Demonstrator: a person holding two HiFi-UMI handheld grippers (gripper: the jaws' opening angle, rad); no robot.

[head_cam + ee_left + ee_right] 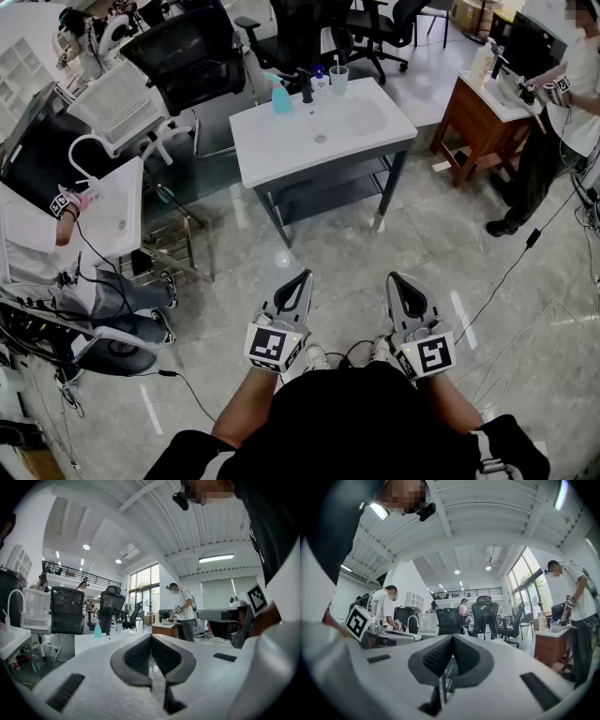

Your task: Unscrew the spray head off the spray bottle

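Left gripper point(300, 281) and right gripper point(399, 283): both jaw pairs pressed together with nothing between them, held level and side by side, low in the head view close to the person's body. Spray bottle point(281, 97): teal, upright, head on, at the back left of the white sink table point(253, 150), just beside the black tap point(306, 89). The bottle is well apart from both grippers, ahead of their tips across the floor.

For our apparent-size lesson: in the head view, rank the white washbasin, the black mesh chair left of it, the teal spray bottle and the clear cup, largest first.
1. white washbasin
2. black mesh chair
3. teal spray bottle and clear cup: nearly alike, so not ranked.
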